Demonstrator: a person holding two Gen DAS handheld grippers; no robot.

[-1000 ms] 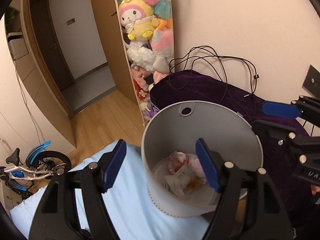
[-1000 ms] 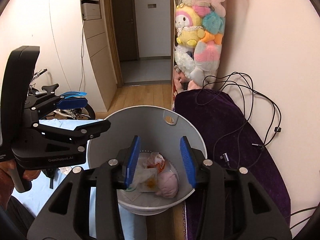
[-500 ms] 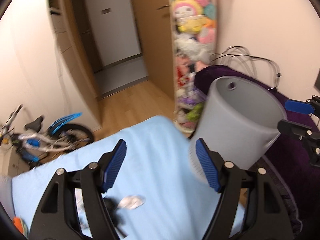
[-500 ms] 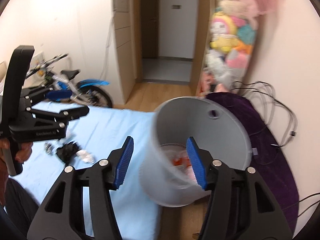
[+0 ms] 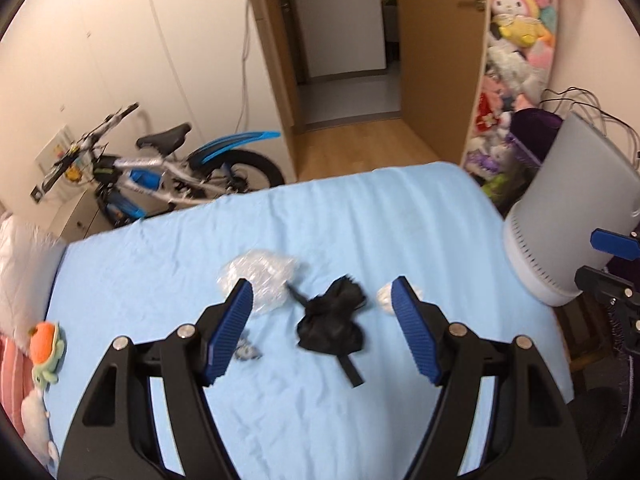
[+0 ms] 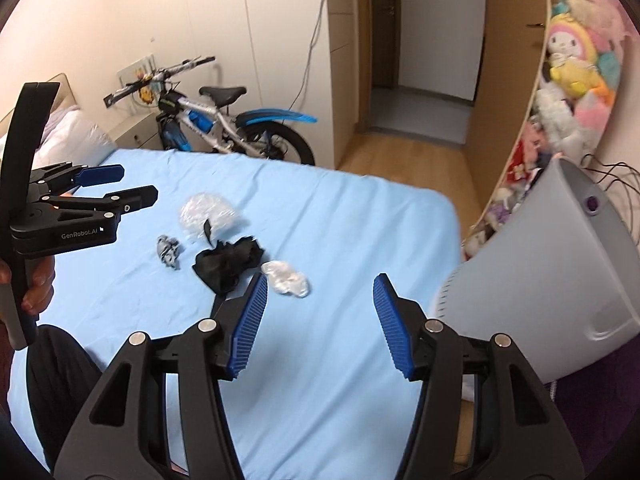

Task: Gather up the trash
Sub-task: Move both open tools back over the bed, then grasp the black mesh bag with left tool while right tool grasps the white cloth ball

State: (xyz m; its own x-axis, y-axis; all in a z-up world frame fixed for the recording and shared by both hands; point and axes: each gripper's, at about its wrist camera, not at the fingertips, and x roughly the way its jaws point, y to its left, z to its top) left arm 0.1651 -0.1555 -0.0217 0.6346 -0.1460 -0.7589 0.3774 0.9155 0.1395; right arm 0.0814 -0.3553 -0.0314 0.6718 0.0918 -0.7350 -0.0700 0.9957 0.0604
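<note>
Several pieces of trash lie on the light blue bed (image 5: pixel 360 220): a clear crumpled plastic wrap (image 5: pixel 260 276) (image 6: pixel 208 212), a black crumpled bag (image 5: pixel 332 320) (image 6: pixel 228 264), a small white wad (image 5: pixel 384 296) (image 6: pixel 286 278) and a small grey wad (image 5: pixel 246 350) (image 6: pixel 169 251). A grey trash bin (image 5: pixel 572 216) (image 6: pixel 556 280) stands at the bed's right edge. My left gripper (image 5: pixel 322 332) is open and empty above the black bag. My right gripper (image 6: pixel 318 320) is open and empty, right of the white wad.
A blue and white bicycle (image 5: pixel 160 176) stands beyond the bed on the left. A shelf of plush toys (image 5: pixel 516 40) is against the right wall, behind the bin. An open doorway (image 5: pixel 344 40) lies straight ahead. Plush toys (image 5: pixel 44 352) lie at the bed's left edge.
Both grippers have swung left, away from over the bin's opening to over the bed. The trash on the sheet has come into view. The right gripper has opened wider.
</note>
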